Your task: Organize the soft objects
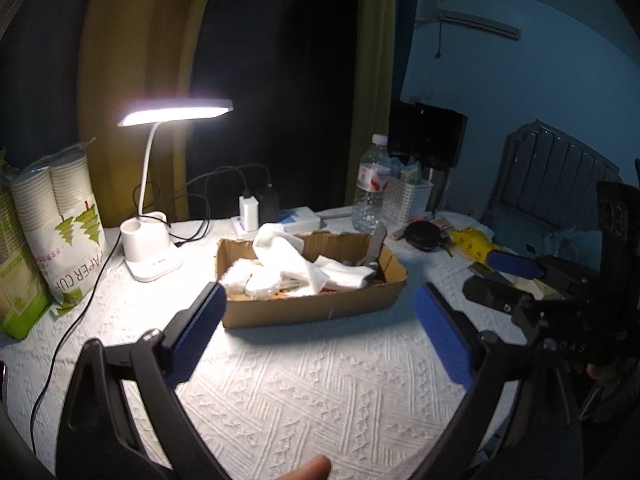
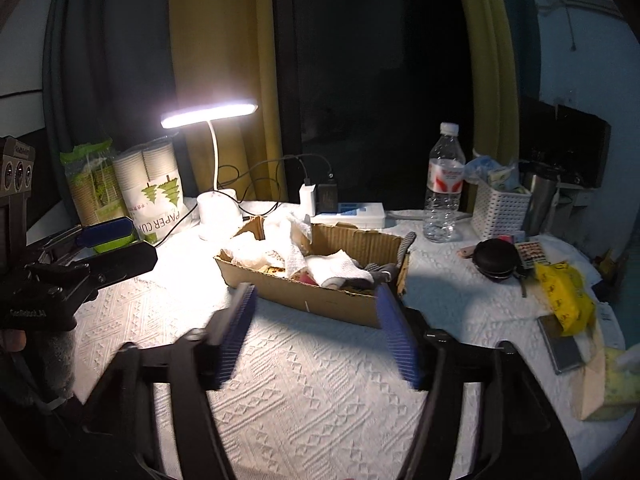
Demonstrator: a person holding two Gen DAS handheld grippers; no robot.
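A shallow cardboard box (image 1: 312, 308) stands on the white textured tablecloth, also in the right wrist view (image 2: 320, 300). It holds white socks and cloths (image 1: 304, 268) and a grey sock (image 1: 374, 246) hanging over its right rim. In the right wrist view the white cloths (image 2: 288, 252) and grey sock (image 2: 404, 250) show too. My left gripper (image 1: 320, 336) is open and empty, just in front of the box. My right gripper (image 2: 316, 336) is open and empty, close before the box's front wall. Each gripper also shows in the other's view, to the side.
A lit desk lamp (image 1: 152, 248) stands left of the box, beside paper cup packs (image 1: 60, 224). Behind are a power strip with chargers (image 1: 256, 212), a water bottle (image 1: 370, 184) and a white basket (image 1: 408, 196). A black pouch (image 2: 494, 258), yellow packet (image 2: 564, 296) and phone (image 2: 560, 348) lie right.
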